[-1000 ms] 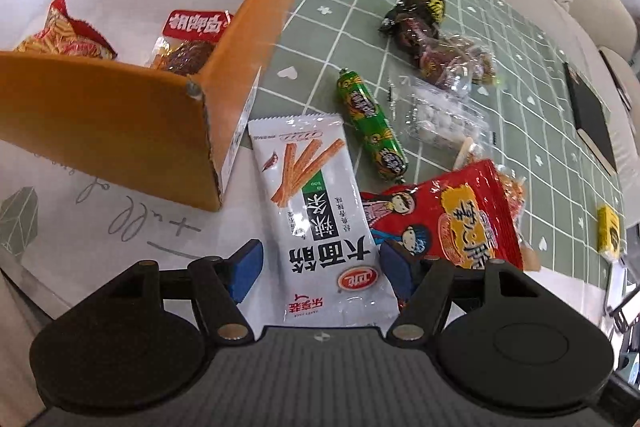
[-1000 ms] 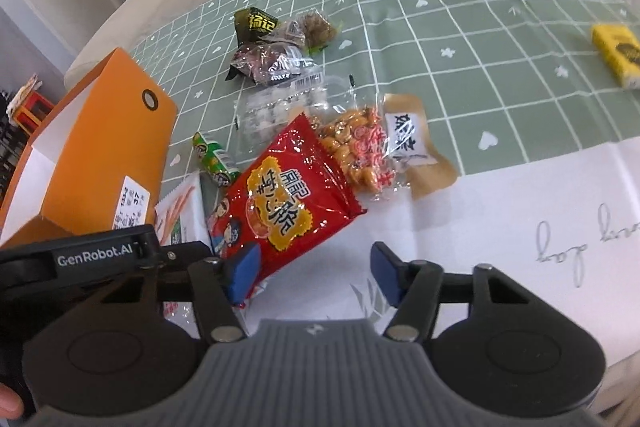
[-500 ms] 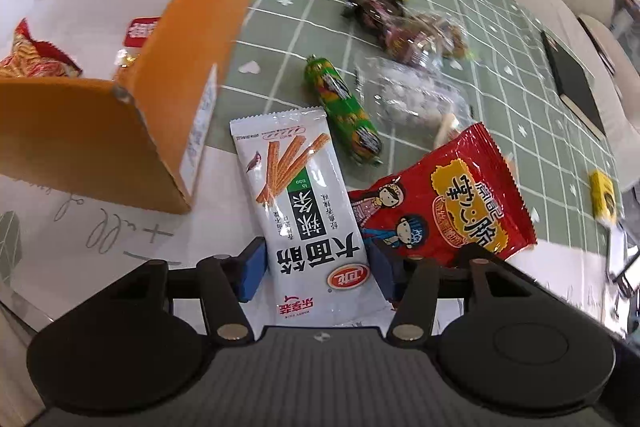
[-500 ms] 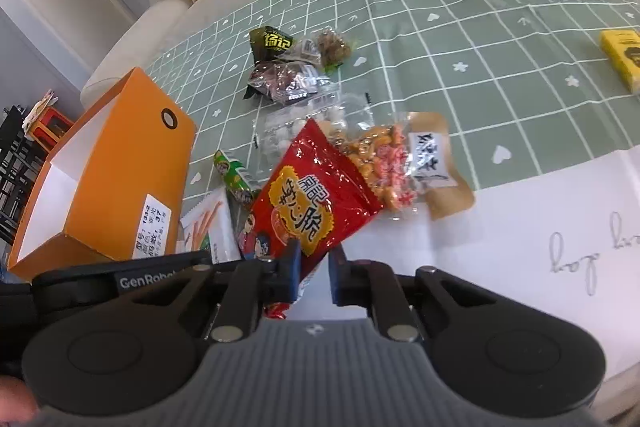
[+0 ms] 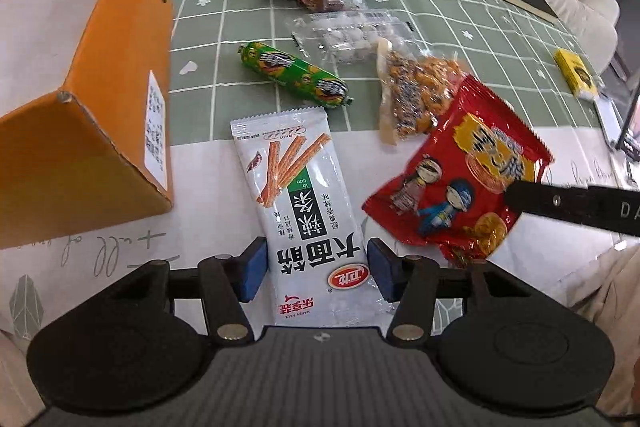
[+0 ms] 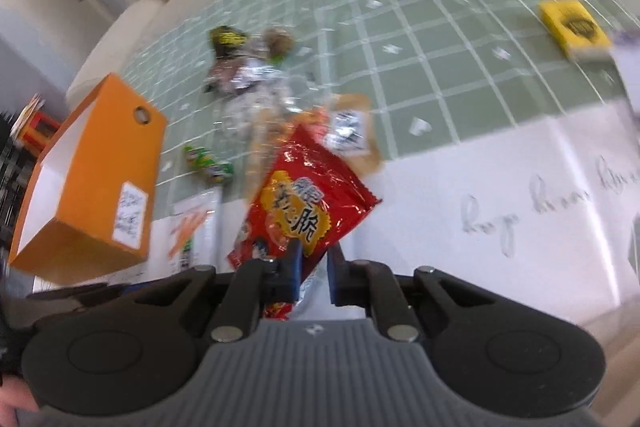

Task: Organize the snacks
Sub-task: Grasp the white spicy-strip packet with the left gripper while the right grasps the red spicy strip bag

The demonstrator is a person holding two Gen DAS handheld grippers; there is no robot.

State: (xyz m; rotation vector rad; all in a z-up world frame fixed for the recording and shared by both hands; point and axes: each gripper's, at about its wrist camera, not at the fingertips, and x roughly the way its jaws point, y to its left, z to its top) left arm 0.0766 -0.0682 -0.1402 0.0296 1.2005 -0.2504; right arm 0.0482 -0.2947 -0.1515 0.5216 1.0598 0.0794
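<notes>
Straddled the near end of the white stick-snack packet (image 5: 304, 187) with the left claw (image 5: 316, 267), jaws middling-wide and easing open, packet flat between them. Showed a sliver of gap at the left pad; could not tell whether the right pad touched the packet's edge. No firm squeeze, by the look of it.

Ran the packet's long axis straight away from that claw, so closed across the short width. A tidy line-up!

Pinched the lower corner of the red bag (image 6: 308, 207) with the right claw (image 6: 314, 267), jaws narrow and just starting to open, bag fanned out ahead and apparently lifted off the tabletop (image 5: 200, 27).

Farther out, left a green sausage (image 5: 294, 75) and a peanut pack (image 5: 412, 91) lying loose on the cloth.

Found the orange box (image 5: 120, 87) open-topped, off to the left of both claws, just beside the packet. Put the left hand nearer, then; meant a longer carry for the red bag, across the packet, to reach it.
</notes>
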